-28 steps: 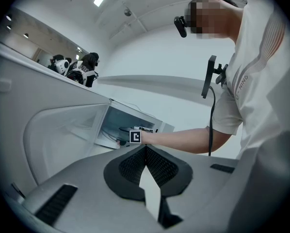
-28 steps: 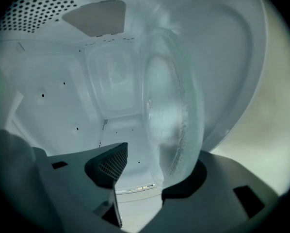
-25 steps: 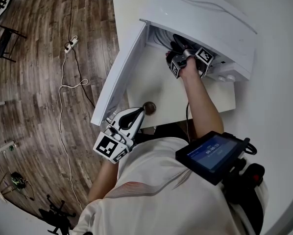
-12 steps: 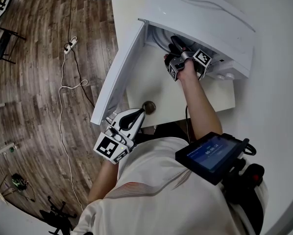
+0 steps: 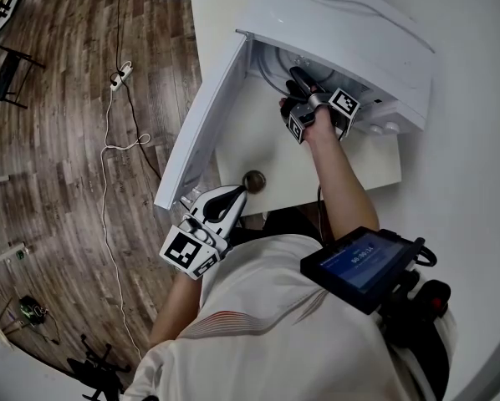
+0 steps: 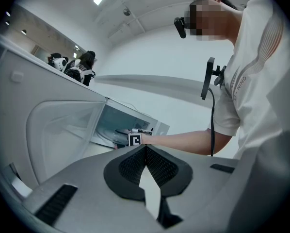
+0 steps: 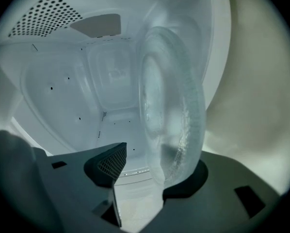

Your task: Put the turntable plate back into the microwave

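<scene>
- At the far left lay a dark wooden floor (image 5: 58, 73) with a pale cable (image 5: 108, 150) trailing over it, well clear of the work.
- The grey hand-held left gripper (image 6: 145, 152) hung near the person's body, its two dark ribbed pads pressed together on nothing. It sat just by the near corner of the tall white microwave door (image 5: 201, 128), which stood swung wide open. I couldn't tell whether they touched.
- A small brown round object (image 5: 252, 180) sat at the near edge of the white table (image 5: 267, 144). What it was, I couldn't make out.
- Further right, the white box-shaped microwave (image 5: 350, 32) stood on the table, and the grey right gripper (image 7: 147, 166) reached into its pale cavity (image 7: 77, 96).
- The right gripper's jaws stood wide apart. The rim of the clear round glass turntable plate (image 7: 171, 106) lay between them, against one pad, with the other pad clear of it, so I judged it not pinched.
- The plate was already inside the cavity, towards its right side. Whether it sat on its hub, no view showed.
- To do this step well, I'd say make sure the plate is flat and centred on the cavity floor before backing out.
- Draw the open jaws straight back along the rim, without lifting or dragging the glass.
- The door should be left wide until the right gripper is out.
</scene>
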### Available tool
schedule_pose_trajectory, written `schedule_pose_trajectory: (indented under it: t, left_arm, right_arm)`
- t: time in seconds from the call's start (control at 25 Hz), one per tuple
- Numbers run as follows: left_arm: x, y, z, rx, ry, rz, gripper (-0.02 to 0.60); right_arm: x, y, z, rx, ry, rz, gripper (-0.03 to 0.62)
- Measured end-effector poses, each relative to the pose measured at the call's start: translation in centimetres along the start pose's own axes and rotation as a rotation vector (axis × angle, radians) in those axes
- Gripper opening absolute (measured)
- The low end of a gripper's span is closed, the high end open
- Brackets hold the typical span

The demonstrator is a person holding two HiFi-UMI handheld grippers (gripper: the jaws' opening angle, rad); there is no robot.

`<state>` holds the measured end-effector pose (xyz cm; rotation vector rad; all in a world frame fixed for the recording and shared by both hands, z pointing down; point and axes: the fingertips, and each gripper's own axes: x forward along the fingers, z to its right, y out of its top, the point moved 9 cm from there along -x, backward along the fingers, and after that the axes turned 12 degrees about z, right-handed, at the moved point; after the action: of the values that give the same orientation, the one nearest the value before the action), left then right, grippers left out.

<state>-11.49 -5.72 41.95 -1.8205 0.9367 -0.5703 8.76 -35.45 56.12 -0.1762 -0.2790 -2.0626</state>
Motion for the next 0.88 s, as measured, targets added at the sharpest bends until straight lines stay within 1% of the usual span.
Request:
schedule_pose_trajectory:
  t: [0.16,0.28,0.36,0.56,0.68,0.76,0.88]
  left_arm:
    - [0.0,-0.3,0.2,0.001,0.003,-0.004,0.009]
    - [-0.1,-0.4,0.3,-0.001,0.003,-0.005,0.009]
    - [-0.2,-0.5,0.3,-0.001,0.005,-0.004,0.009]
    - [-0.1,-0.9,0.5,-0.002,-0.001,-0.005,0.009]
    - [0.1,-0.9,0.6,0.003,-0.009,-0.004,0.009]
    - [0.0,-0.7,0.9,0.007,-0.014,-0.001,0.009]
    - [-0.4,-0.2,1.7,0.011,-0.034,0.003,0.009]
  right_arm:
    - [-0.4,0.1,0.8,-0.002,-0.005,-0.006,0.221]
    - [-0.5,0.2,0.8,-0.019,0.021,-0.008,0.221]
    - [-0.5,0.2,1.0,-0.017,0.033,-0.019,0.221]
    - [-0.6,0.3,2.0,-0.018,0.031,-0.050,0.221]
    - [-1.1,0.1,2.1,-0.037,0.049,-0.078,0.221]
    - [-2.0,-0.4,2.1,-0.054,0.064,-0.107,0.221]
    - [-4.9,-1.4,1.9,-0.075,0.083,-0.142,0.221]
